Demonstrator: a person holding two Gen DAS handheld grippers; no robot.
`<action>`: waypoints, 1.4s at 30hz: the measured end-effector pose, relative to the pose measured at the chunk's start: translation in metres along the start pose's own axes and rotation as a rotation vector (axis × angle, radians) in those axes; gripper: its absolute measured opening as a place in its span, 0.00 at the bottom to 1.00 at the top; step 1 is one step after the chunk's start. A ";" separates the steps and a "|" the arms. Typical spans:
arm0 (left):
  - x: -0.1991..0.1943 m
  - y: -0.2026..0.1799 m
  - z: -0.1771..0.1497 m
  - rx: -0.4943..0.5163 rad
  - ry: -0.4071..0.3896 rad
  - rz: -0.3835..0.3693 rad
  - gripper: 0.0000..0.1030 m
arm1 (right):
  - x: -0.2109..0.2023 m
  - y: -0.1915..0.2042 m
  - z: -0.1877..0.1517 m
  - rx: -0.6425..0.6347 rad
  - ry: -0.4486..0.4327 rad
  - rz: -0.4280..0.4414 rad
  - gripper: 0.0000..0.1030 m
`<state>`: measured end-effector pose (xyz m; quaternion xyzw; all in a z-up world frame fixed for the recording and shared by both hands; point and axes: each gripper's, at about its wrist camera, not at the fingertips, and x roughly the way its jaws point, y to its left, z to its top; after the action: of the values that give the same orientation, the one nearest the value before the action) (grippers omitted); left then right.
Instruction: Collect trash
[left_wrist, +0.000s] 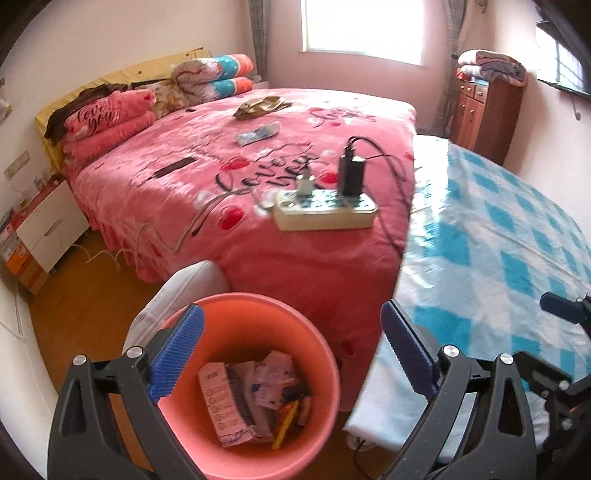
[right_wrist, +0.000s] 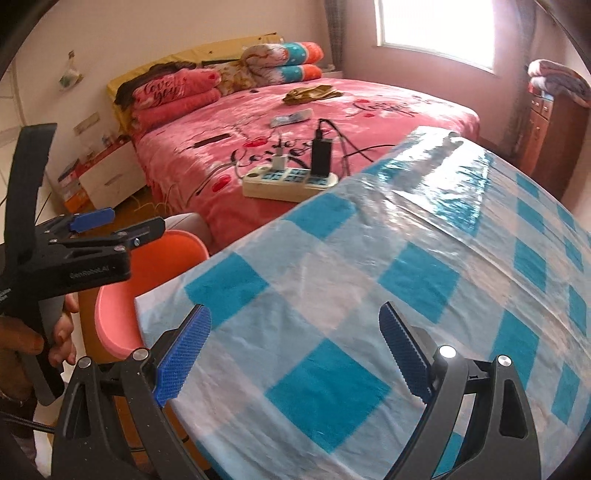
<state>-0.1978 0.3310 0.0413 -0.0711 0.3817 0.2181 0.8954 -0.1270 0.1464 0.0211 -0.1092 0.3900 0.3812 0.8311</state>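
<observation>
Round salmon-pink plastic waste bucket (left_wrist: 236, 387): stands on the wooden floor at the foot corner of the pink bed, directly below and between the fingers of the left gripper (left_wrist: 291, 347); its rim also shows at the table's edge in the right wrist view (right_wrist: 114, 325)

Contents of bucket: a pale pink printed carton (left_wrist: 225, 402) lying against the left wall, crumpled paper wrappers (left_wrist: 273, 380) beside it, a yellow and orange packet (left_wrist: 286, 419) at the bottom

Left gripper, black frame with blue ribbed pads (left_wrist: 177, 354): jaws spread wide, nothing between them, no pad touching the bucket or its contents; a person's hand (right_wrist: 55, 332) grasps its handle in the right wrist view

Right gripper (right_wrist: 295, 350), same make: jaws wide apart and empty, hovering over the table covered in a blue-and-white checked cloth under clear plastic (right_wrist: 369, 280), pads clear of the cloth

Table: just beside the bucket, its corner overhanging next to the rim

Bed with pink heart-print blanket (left_wrist: 207, 166): carries a cream power strip with plugged chargers (left_wrist: 325, 212), a small blue-and-white packet (left_wrist: 258, 133) and an olive crumpled item (left_wrist: 260, 105) farther back, all well apart from both grippers
</observation>
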 end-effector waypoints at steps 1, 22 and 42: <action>-0.003 -0.004 0.002 0.003 -0.007 -0.007 0.94 | -0.003 -0.003 -0.002 0.006 -0.005 -0.004 0.89; -0.025 -0.106 0.009 0.116 -0.056 -0.176 0.94 | -0.051 -0.094 -0.035 0.176 -0.131 -0.135 0.90; -0.028 -0.189 0.014 0.185 -0.034 -0.270 0.94 | -0.084 -0.175 -0.062 0.335 -0.189 -0.233 0.90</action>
<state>-0.1219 0.1570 0.0639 -0.0351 0.3718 0.0609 0.9256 -0.0705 -0.0489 0.0202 0.0224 0.3530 0.2207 0.9089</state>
